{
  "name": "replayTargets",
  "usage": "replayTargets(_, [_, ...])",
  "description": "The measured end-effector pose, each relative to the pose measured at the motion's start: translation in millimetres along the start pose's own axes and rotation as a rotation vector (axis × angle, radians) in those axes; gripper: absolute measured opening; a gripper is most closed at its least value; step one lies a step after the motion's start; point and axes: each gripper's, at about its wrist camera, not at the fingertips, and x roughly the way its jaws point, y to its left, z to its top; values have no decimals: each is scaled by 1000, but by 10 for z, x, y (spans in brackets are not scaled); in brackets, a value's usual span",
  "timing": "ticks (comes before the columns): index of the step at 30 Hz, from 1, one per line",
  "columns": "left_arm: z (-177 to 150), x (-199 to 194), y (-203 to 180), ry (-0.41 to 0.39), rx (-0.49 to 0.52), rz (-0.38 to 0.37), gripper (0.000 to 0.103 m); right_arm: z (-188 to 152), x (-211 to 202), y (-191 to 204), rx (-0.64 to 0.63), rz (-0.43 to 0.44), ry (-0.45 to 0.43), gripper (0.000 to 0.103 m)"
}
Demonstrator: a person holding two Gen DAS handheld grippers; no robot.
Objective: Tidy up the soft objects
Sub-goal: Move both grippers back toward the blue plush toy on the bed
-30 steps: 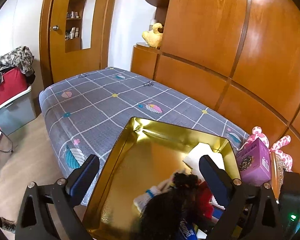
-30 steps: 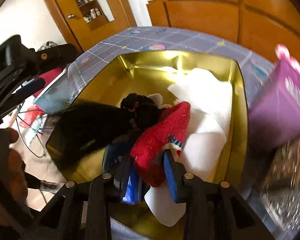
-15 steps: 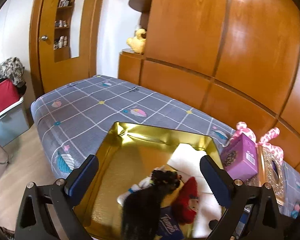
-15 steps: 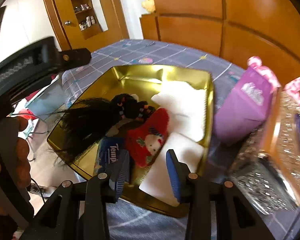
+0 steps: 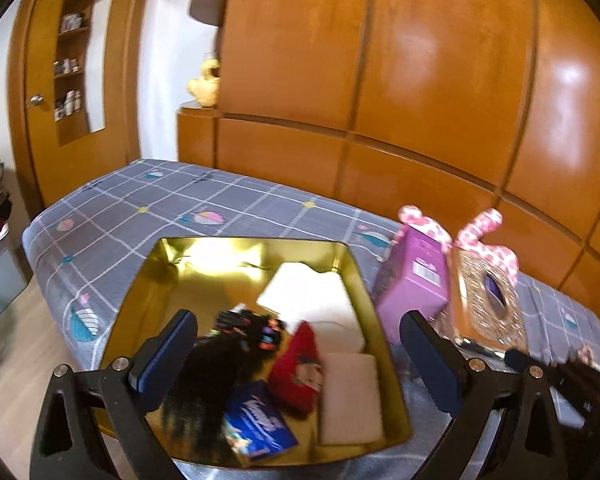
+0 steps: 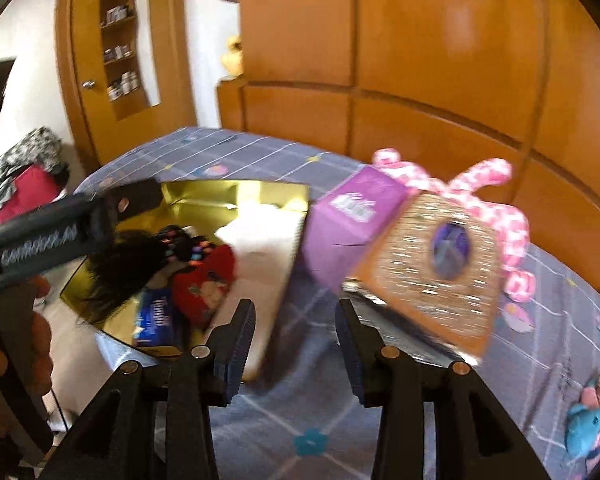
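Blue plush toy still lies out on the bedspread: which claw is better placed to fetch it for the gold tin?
Probably the right claw. It is open and empty above the bedspread, with the blue plush toy lying to its right. The left claw, also open, hangs over the gold tin, and its view does not show the toy.

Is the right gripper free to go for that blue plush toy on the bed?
Probably yes. The right gripper is open and empty, and bare bedspread lies between it and the blue plush toy, with nothing across the way.

Gold tray (image 5: 384, 320) on bed: black wig (image 5: 212, 364), red sock (image 5: 296, 364), blue tissue pack (image 5: 256, 420), white cloths (image 5: 312, 300).
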Motion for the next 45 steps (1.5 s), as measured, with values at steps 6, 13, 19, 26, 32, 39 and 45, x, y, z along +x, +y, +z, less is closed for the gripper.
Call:
replayTargets(6, [-121, -59, -308, 14, 86, -54, 102, -126, -179, -459, 71, -91, -11, 42])
replayTargets(13, [-228, -100, -631, 43, 164, -123, 102, -281, -366, -1015, 148, -208, -7, 42])
replayTargets(19, [-305, -138, -901, 59, 235, -177, 102, -420, -543, -1498, 208, -311, -2, 42])
replayTargets(26, [-400, -174, -1228, 80, 330, -248, 102, -554, -754, -2058, 269, -431, -2, 42])
replayTargets(32, [-464, -215, -1531, 85, 408, -303, 102, -718, -958, -2542, 341, -536, -25, 42])
replayTargets(39, [-538, -220, -1840, 103, 485, -378, 102, -1123, -1299, -3240, 597, -684, -100, 42])
replayTargets(45, [-613, -122, -2159, 141, 534, -439, 101, -1437, -1617, -3601, 900, -682, -215, 42])
